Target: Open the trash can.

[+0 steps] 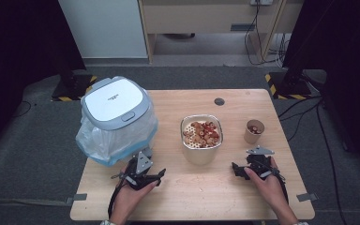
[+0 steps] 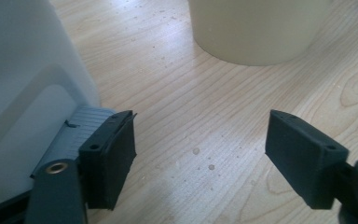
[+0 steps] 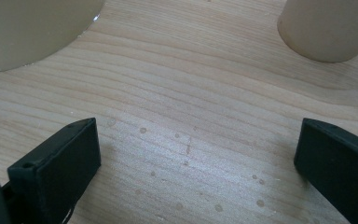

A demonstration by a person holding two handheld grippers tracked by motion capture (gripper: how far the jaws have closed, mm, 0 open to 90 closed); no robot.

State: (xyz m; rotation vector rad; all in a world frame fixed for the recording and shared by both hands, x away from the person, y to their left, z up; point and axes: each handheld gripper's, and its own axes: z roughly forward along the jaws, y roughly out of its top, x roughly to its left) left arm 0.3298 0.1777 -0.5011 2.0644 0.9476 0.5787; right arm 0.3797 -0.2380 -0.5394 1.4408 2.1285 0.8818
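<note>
A cream pot (image 1: 200, 153) holding several reddish-brown fruits (image 1: 201, 132) stands at the middle of the wooden table (image 1: 192, 187). To its right is a small paper cup (image 1: 254, 136) with a few fruits inside. My left gripper (image 1: 140, 172) rests on the table in front of the bin, open and empty (image 2: 200, 140); the pot's wall (image 2: 256, 28) is ahead of it. My right gripper (image 1: 255, 165) lies near the front right, below the cup, jaws wide open over bare wood (image 3: 196, 149). Its view has the pot (image 3: 28, 28) at upper left and the cup (image 3: 328, 28) at upper right.
A grey bin with a white lid (image 1: 115, 103) and a clear plastic liner (image 1: 98, 140) stands at the table's left, close beside my left gripper (image 2: 23, 93). A round cable hole (image 1: 219, 101) sits near the far edge. Small drops speckle the wood.
</note>
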